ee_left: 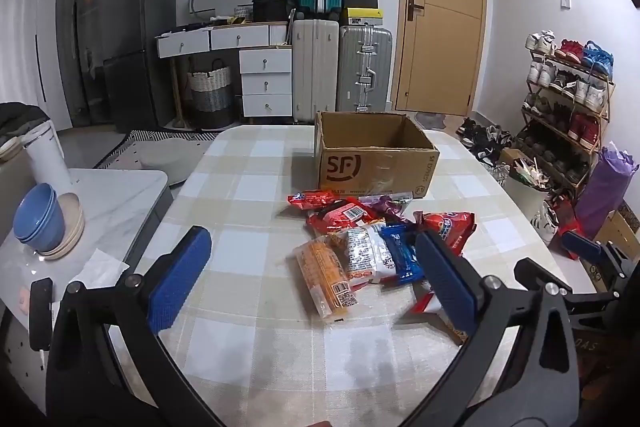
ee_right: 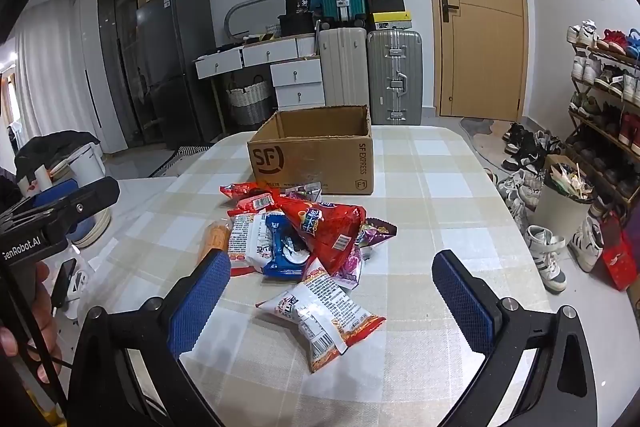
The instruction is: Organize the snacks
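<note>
two grippers hang spread wide with nothing between their pads: the left gripper [ee_left: 312, 267] over the near left of the table [ee_left: 248, 339], the right gripper [ee_right: 332, 291] over its near middle, right above a white-and-orange packet [ee_right: 324, 315] that lies apart from the rest. the snack pile [ee_right: 296, 231] sits mid-table, just in front of the open cardboard box [ee_right: 316, 155] that stands toward the far edge and looks empty as far as its inside shows. the likely trouble is the overlap: the big red bag [ee_right: 324, 227] lies across several others, so a pinch there may drag neighbours along or crush puffed packaging, and glossy film could slip from the pads. the orange packet [ee_left: 324, 275] lies flat, so a low pinch might snag the checked cloth. a light nudge might push the box toward the far edge. around the table are suitcases, a shoe rack, a door, and a side table with blue bowls [ee_left: 38, 215].
</note>
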